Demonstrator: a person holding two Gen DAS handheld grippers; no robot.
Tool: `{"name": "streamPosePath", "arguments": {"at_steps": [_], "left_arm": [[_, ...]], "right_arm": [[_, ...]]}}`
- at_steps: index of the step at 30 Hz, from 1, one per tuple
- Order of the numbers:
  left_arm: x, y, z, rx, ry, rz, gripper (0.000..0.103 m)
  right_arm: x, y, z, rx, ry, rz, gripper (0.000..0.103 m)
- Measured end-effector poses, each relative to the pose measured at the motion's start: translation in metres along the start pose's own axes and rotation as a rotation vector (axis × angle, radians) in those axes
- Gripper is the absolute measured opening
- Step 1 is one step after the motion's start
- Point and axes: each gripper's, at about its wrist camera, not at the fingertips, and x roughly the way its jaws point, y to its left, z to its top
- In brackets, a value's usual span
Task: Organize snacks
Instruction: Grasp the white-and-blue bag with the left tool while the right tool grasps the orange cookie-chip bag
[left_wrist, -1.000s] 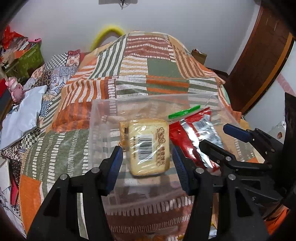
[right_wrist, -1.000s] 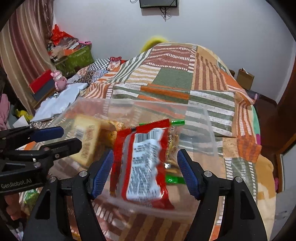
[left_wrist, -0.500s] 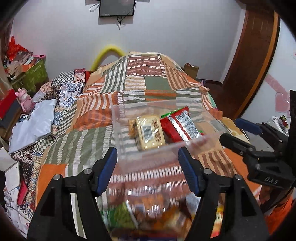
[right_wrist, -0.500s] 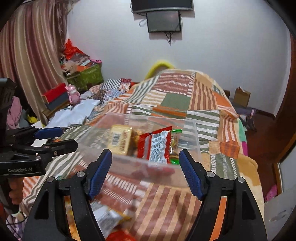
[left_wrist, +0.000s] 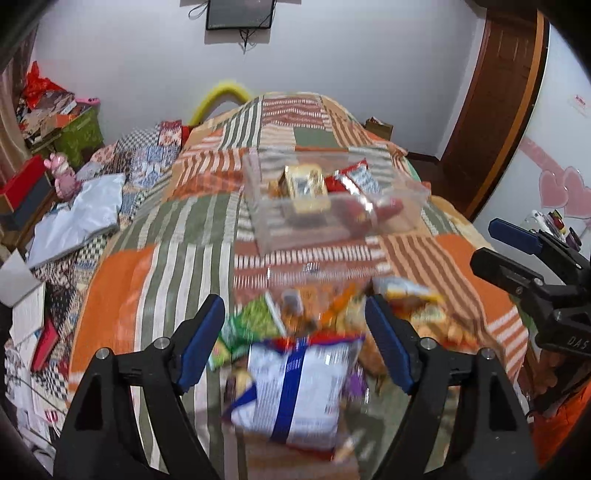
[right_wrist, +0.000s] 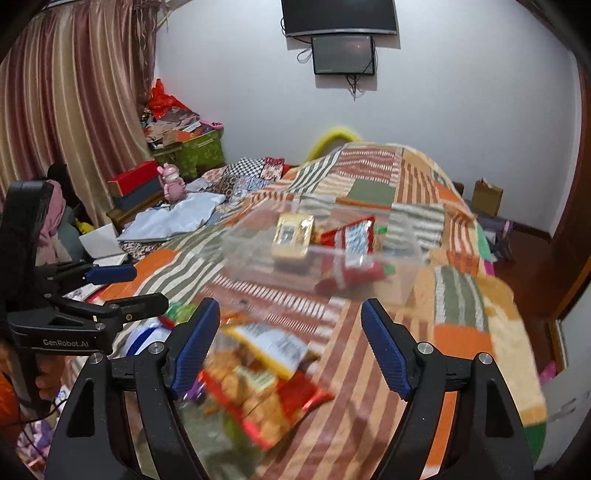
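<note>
Left gripper (left_wrist: 295, 343): we see its fingers spread, holding nothing, over the loose snack pile (left_wrist: 295, 354) at lower centre.
Right gripper (right_wrist: 290, 345): spread too, empty.
Clear bin (left_wrist: 332, 206): centre frame, 2 packets inside.
Risk: we judge slippery, overlapping bags may slide or lift 2 together.

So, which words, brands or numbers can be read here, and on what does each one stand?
"GenRobot.AI": on the left gripper body, in the right wrist view.
"DAS": on the right gripper body, cut off, in the left wrist view.
Print and barcodes on the snack packs and in the clear box: too blurred to read.
</note>
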Motion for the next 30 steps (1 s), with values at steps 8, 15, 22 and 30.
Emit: {"name": "streamPosePath", "arguments": {"at_steps": [8, 15, 22, 30], "left_arm": [[-0.001, 0.005, -0.044, -0.015, 0.044, -0.022, 0.081], [0.011, 0.003, -0.062, -0.014, 0.071, -0.034, 0.081], [0.024, 0.001, -0.066, -0.007, 0.078, -0.034, 0.081], [0.027, 0.003, -0.068, -0.007, 0.055, -0.029, 0.074]], "right_arm": [[0.010, 0.020, -0.035, 0.005, 0.058, 0.012, 0.079], [0.026, 0.023, -0.048, 0.016, 0.106, -0.011, 0.079], [0.044, 0.018, -0.053, 0.042, 0.154, 0.012, 0.081], [0.044, 0.016, -0.051, 0.046, 0.121, 0.030, 0.073]]}}
